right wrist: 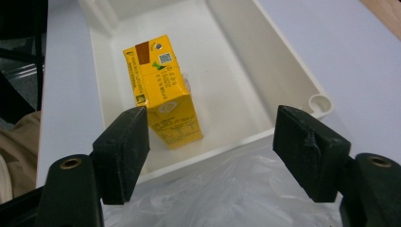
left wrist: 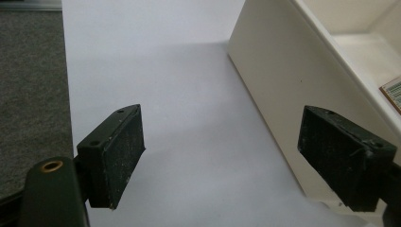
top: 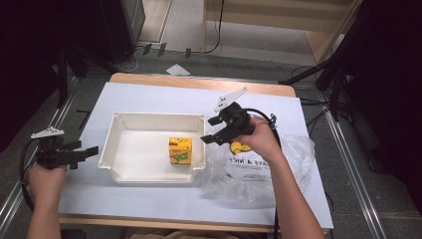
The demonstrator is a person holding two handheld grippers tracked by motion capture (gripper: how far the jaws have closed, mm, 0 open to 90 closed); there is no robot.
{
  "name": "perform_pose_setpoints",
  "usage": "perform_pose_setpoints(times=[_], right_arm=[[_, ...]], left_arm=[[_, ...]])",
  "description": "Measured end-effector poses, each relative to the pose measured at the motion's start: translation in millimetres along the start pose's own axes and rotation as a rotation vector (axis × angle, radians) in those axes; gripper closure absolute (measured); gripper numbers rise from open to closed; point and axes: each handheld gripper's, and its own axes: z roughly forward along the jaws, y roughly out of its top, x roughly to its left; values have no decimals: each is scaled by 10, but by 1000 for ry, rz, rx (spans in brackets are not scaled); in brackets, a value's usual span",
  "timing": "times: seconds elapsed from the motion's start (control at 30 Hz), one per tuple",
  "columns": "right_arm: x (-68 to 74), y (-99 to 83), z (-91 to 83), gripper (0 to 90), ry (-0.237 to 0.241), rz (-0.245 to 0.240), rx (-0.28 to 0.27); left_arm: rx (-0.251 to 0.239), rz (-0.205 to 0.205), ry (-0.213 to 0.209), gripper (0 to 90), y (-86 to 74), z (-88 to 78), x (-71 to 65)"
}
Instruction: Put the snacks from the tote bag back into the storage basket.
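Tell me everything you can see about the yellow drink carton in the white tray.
The yellow drink carton is a small box that looks like coated card, with green print on its front, a brown patch and a printed code on top. It stands upright and looks intact on the floor of the white tray, near the tray's right wall. Nothing else touches it; the right tongs are open above the tray's edge, clear of it.

Bag hides yellow item (partly)

Both grippers are black: left gripper and right gripper each carry a grey three-cornered plate, black cable and brass-ringed screw holes.
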Motion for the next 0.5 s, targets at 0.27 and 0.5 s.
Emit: perform_pose_setpoints(times=[0.27,0.5], right_arm=[[-118,-129,-161,240,-26,48,-9],[-283,-320,-316,240,-48,109,-23]], left_arm=[[8,-1,1,165,13,22,-1],[8,-3,1,165,32,42,-2]])
